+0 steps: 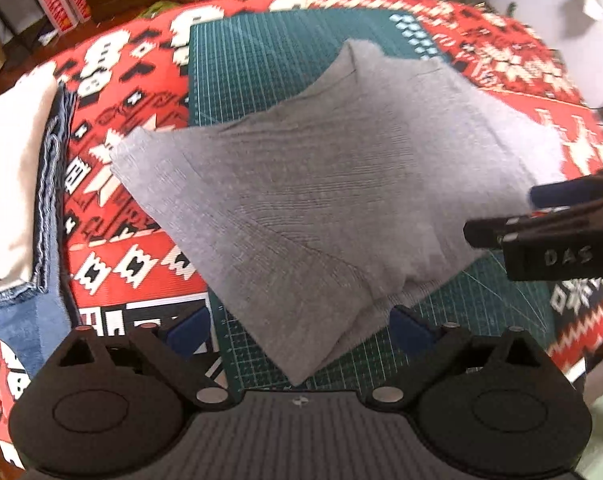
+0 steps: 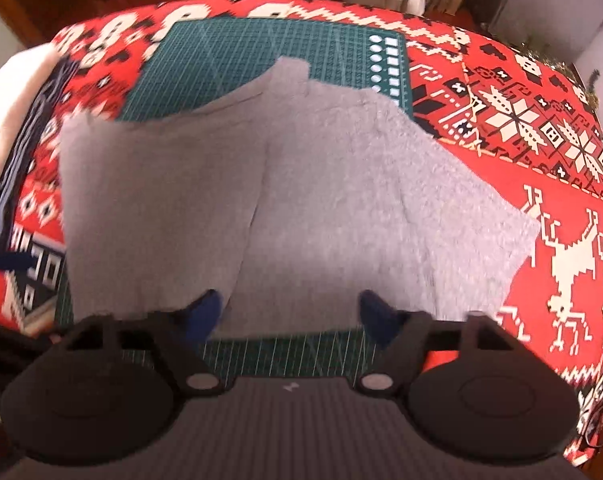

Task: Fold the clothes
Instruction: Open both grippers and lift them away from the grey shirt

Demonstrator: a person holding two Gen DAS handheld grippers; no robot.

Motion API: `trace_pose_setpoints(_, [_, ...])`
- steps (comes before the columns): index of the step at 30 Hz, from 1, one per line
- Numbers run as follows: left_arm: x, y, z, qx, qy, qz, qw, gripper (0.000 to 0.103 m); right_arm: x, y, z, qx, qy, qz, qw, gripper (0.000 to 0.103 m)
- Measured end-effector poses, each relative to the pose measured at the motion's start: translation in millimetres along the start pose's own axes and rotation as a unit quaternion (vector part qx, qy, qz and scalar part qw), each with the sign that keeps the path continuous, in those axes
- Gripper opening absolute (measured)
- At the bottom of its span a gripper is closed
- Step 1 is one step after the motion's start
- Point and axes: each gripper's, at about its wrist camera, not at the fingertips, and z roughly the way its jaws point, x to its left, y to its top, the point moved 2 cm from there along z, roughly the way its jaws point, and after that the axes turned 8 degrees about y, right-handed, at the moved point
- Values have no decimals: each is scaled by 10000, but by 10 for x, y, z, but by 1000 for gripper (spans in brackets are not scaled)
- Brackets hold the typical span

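Lying flat across green mat (image 1: 261, 60), grey shirt (image 1: 321, 200). Both spread wide: left gripper (image 1: 297, 328), right gripper (image 2: 291, 312), at near hem.

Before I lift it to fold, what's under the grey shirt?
The grey shirt lies on a green cutting mat and overlaps the red patterned cloth. Anything beneath its middle is hidden.

Patterned cloth (image 2: 541, 128); green mat (image 2: 237, 60) atop
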Motion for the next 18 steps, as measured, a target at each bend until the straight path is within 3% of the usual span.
trace_pose_setpoints(2, [13,-50,-16,-103,-119,133,9998,74,88,-32,-32,37,103,-16,9999,40])
trace_pose_setpoints(3, [11,-89,-21,-124,-175,200,9996,65,114,-36,-22,95,186,-4,9998,35])
trace_pose_setpoints(6, [-11,-154,-15,-182,-394,292,9986,45,174,-35,93,210,377,133,9990,30])
trace_pose_setpoints(13, [-212,-132,1,-500,-966,588,9923,24,243,-16,300,364,652,314,9967,25])
trace_pose_setpoints(15, [-287,-111,14,-656,-1068,807,9888,17,269,-18,368,415,707,295,9962,10])
trace_pose_setpoints(18, [-388,-92,42,-927,-1201,1221,9809,11,293,-38,408,469,695,165,9963,2])
